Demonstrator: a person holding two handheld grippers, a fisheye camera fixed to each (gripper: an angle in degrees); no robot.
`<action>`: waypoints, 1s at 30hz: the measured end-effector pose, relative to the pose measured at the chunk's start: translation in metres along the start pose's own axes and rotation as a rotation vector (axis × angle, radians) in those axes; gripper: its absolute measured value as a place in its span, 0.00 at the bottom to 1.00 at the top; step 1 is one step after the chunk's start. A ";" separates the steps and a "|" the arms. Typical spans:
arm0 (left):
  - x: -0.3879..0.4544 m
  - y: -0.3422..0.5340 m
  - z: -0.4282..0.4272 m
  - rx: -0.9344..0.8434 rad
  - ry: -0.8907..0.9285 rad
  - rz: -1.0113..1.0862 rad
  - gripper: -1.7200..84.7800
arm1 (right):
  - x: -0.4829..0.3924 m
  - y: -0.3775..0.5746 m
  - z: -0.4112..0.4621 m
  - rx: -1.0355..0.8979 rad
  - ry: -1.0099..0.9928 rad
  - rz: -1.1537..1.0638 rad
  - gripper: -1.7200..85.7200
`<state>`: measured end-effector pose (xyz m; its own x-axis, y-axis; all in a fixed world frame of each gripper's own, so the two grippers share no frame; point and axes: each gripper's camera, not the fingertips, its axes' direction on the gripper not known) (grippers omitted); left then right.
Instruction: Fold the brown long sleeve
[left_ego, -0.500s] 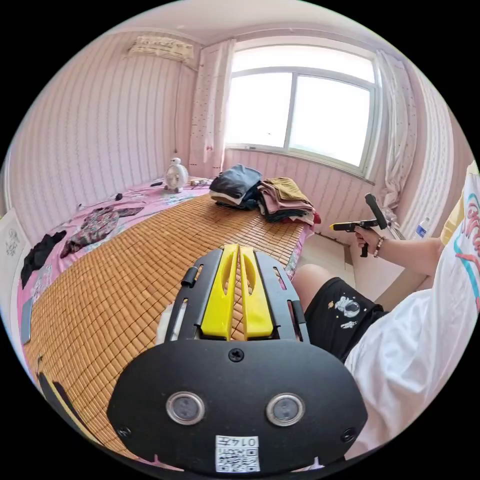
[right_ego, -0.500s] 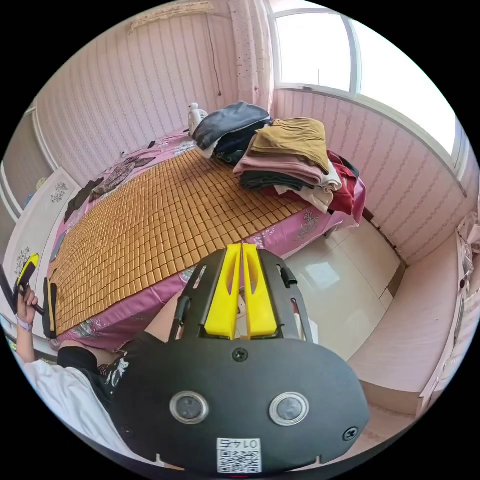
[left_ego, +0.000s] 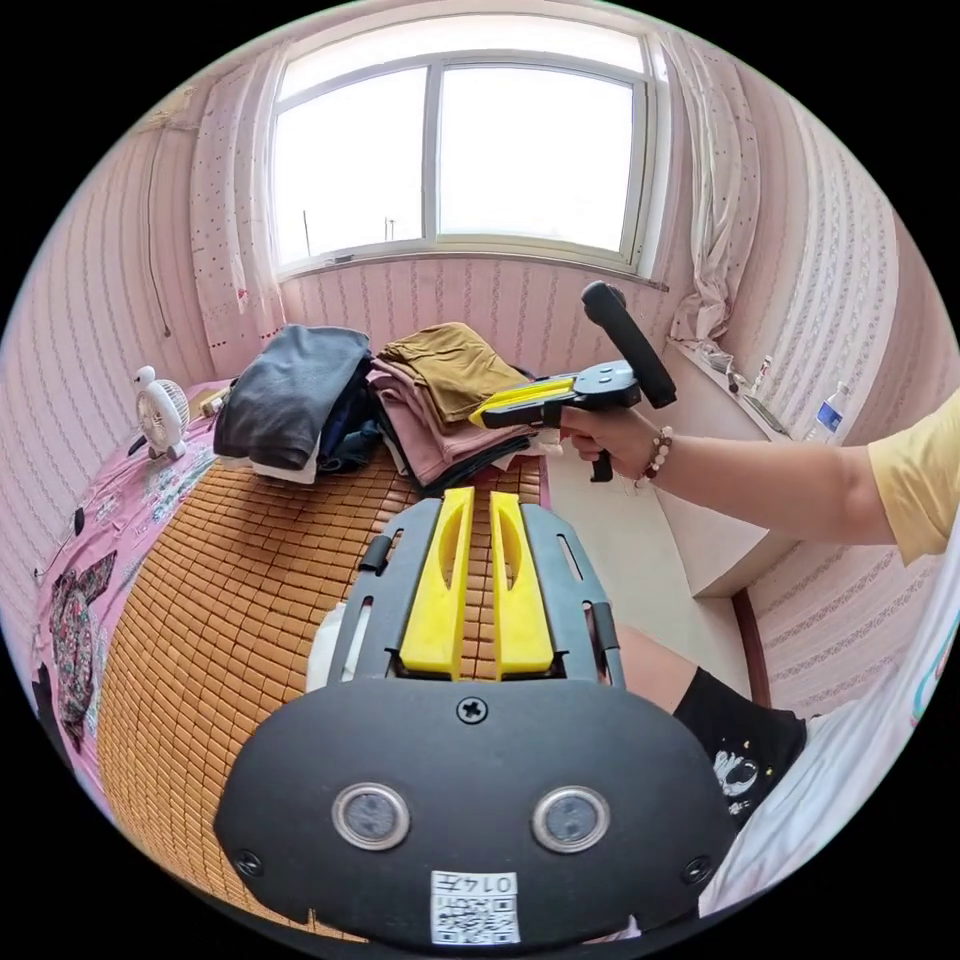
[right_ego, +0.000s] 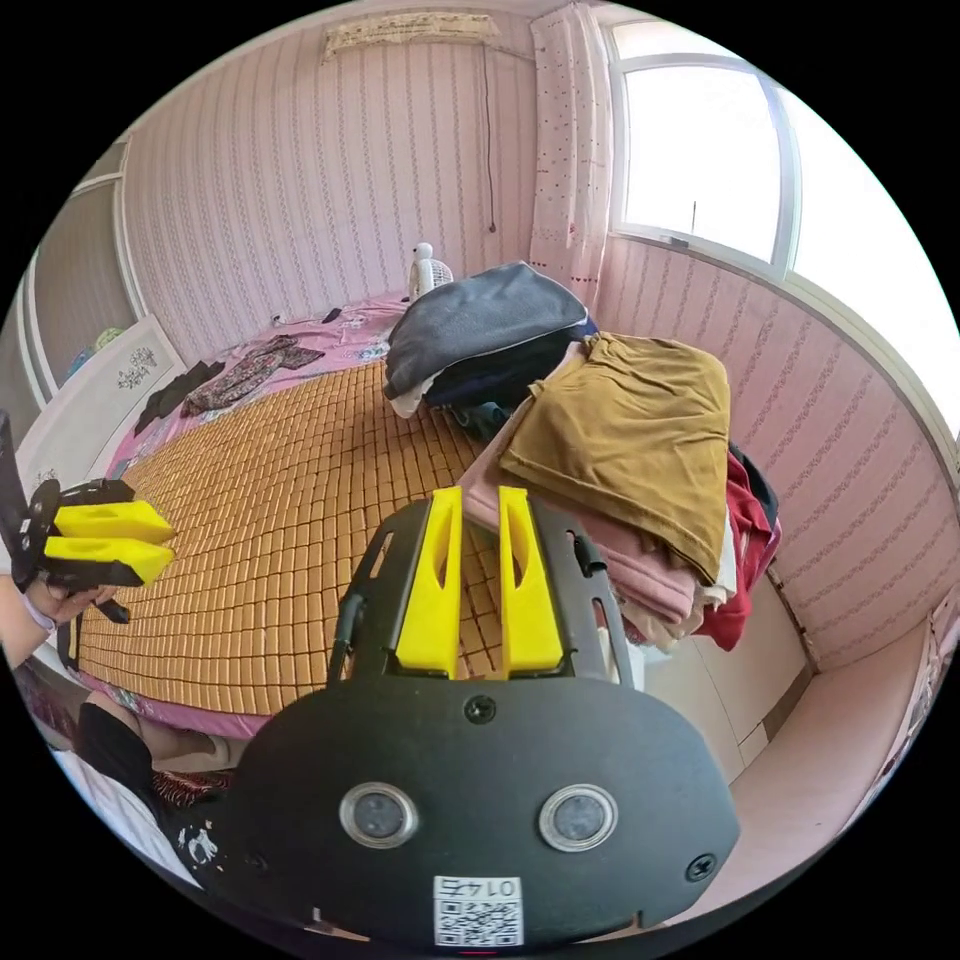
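The bed (right_ego: 150, 700) has a bamboo mat (right_ego: 300, 520) on it — two piles of clothes (right_ego: 600, 450) sit at its window end, a small fan (left_ego: 160, 410) behind them.

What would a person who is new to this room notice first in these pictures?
Probably the stack of clothes at the bed's far corner, with the brown long sleeve on top. The right tongs, slightly open, point at it from close by. The woven bamboo mat covering the bed also stands out.

The brown long sleeve (right_ego: 625, 440) is folded up and sits on top of the pile of clothes (right_ego: 640, 570) at the corner of the bed (right_ego: 260, 520), slightly rumpled, its edge hanging over the pink layers below.
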<state>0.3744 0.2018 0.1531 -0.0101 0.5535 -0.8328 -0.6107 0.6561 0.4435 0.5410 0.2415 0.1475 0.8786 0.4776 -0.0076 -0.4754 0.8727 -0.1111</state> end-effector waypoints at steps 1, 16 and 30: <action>-0.004 -0.009 0.014 -0.011 0.006 0.004 0.04 | 0.006 -0.008 0.008 -0.009 0.001 0.014 0.11; -0.042 -0.118 0.150 -0.027 0.010 0.078 0.12 | 0.143 0.011 -0.055 0.201 -0.392 0.209 0.03; -0.064 -0.159 0.188 -0.173 -0.076 0.010 0.03 | 0.257 0.024 -0.159 0.507 -0.731 0.305 0.02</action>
<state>0.6210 0.1589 0.1982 0.0389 0.6006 -0.7986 -0.7381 0.5560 0.3822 0.7625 0.3688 -0.0147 0.5474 0.4881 0.6797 -0.7949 0.5573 0.2399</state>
